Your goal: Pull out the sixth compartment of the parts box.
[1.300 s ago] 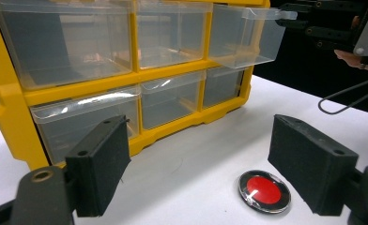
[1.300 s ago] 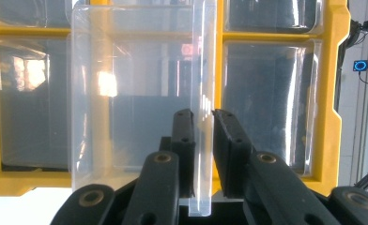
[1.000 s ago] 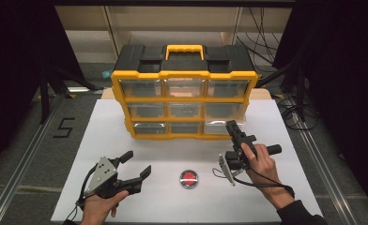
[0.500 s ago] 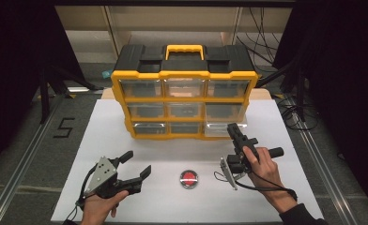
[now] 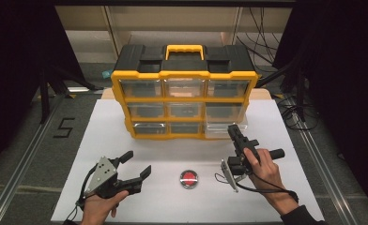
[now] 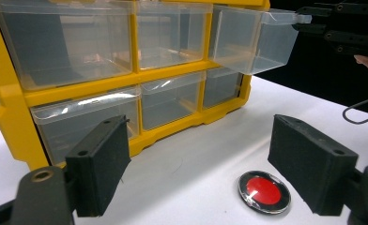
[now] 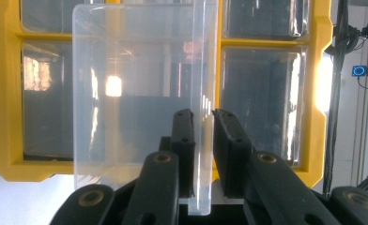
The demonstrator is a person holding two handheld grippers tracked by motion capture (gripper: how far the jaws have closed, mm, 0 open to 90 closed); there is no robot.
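drawer [image 7: 140,108] in the bottom row, right end of the yellow organizer [image 5: 184,101], is pulled partway out, its front lip clamped by your right gripper [image 7: 202,140]. left gripper [image 5: 134,165] rests with jaws apart near the red disc [image 5: 189,178]. next, place the disc in the drawer.

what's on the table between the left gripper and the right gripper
A round silver-rimmed disc with a red centre lies on the white table between the left gripper and the right gripper, clearest in the high view. Otherwise that stretch is bare.
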